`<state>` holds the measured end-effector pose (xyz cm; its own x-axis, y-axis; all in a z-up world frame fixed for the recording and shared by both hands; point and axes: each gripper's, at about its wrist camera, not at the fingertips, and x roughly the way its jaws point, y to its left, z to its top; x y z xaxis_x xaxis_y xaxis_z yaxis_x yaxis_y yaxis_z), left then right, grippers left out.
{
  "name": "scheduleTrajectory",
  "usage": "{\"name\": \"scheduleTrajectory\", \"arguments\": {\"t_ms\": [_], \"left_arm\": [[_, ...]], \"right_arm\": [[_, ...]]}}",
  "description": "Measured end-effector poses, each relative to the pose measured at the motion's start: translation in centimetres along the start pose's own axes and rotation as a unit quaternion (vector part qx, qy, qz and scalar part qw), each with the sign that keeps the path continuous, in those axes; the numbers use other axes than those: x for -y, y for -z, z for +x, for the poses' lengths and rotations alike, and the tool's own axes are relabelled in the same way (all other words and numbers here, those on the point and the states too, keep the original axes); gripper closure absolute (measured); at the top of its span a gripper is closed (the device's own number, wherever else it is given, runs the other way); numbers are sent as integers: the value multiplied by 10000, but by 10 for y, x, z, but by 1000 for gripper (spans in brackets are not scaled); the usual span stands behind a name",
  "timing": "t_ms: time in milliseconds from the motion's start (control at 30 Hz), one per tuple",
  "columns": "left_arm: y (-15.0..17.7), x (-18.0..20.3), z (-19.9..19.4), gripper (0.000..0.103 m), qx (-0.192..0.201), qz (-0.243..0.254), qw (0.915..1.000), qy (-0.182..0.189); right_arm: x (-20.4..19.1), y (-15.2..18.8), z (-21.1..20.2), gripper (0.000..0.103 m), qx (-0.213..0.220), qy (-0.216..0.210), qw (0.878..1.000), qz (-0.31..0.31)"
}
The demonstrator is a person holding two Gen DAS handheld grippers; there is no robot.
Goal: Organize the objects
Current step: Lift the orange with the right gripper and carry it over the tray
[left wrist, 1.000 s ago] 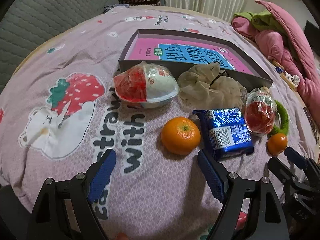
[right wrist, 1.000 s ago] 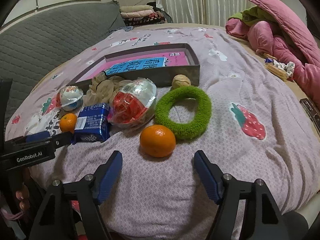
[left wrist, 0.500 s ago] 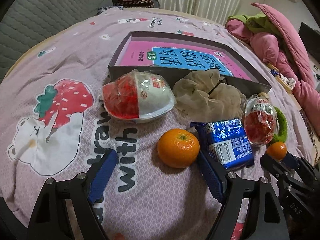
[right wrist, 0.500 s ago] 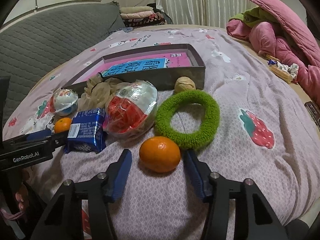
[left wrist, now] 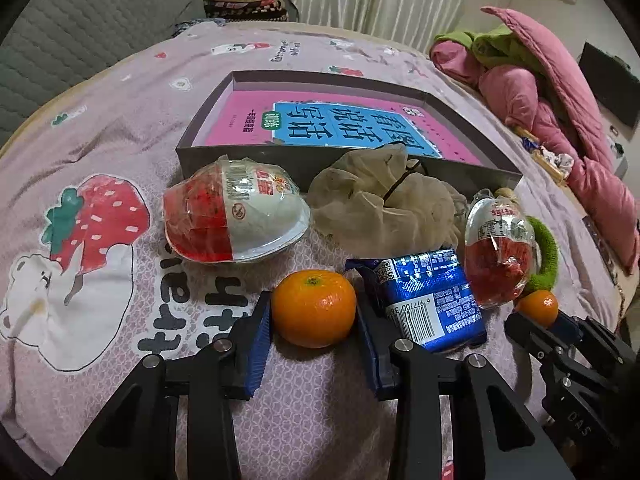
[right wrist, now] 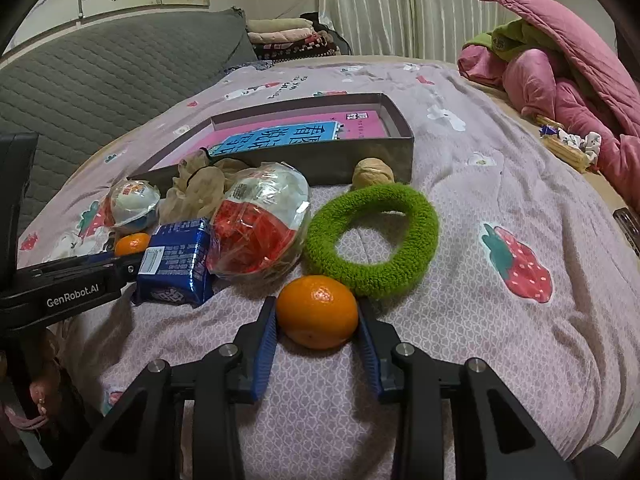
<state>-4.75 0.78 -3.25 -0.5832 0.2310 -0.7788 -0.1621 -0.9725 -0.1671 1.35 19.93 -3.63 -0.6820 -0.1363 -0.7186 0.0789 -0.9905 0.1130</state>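
On the strawberry-print bedspread an orange [left wrist: 314, 308] lies between the blue pads of my left gripper [left wrist: 313, 304]. The jaws are closing and both pads touch its sides. A second orange [right wrist: 317, 312] sits the same way in my right gripper [right wrist: 316, 308], whose closing jaws also press it from both sides. Behind them lie a blue snack packet [left wrist: 428, 300], two red-and-white plastic capsules [left wrist: 236, 216] [right wrist: 260, 228], a beige mesh scrunchie [left wrist: 380, 208], a green fuzzy ring [right wrist: 372, 236] and a walnut [right wrist: 372, 172]. A grey box [left wrist: 240, 160] holding a pink and blue book stands farther back.
Pink and green quilts [right wrist: 560, 60] are heaped at the right. A grey padded headboard [right wrist: 100, 92] and folded cloths [right wrist: 288, 38] stand beyond the bed. The left gripper's body [right wrist: 60, 288] reaches in from the left of the right wrist view.
Both grippers have moved forward around their oranges and closed from wide open until the pads meet the fruit.
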Motion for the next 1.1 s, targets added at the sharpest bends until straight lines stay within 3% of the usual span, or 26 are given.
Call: {"name": "scheduleTrajectory", "arguments": {"t_ms": [300, 600, 1100], "left_arm": [[6, -3, -14, 64, 47, -88, 9996, 274], [4, 5, -38, 64, 400, 59, 9985, 366], [-33, 6, -44, 64, 686, 139, 9967, 415]], "right_arm": [[-3, 2, -11, 66, 132, -137, 9998, -14], [-7, -9, -25, 66, 561, -49, 9983, -172], [-7, -57, -18, 66, 857, 57, 9955, -408]]}}
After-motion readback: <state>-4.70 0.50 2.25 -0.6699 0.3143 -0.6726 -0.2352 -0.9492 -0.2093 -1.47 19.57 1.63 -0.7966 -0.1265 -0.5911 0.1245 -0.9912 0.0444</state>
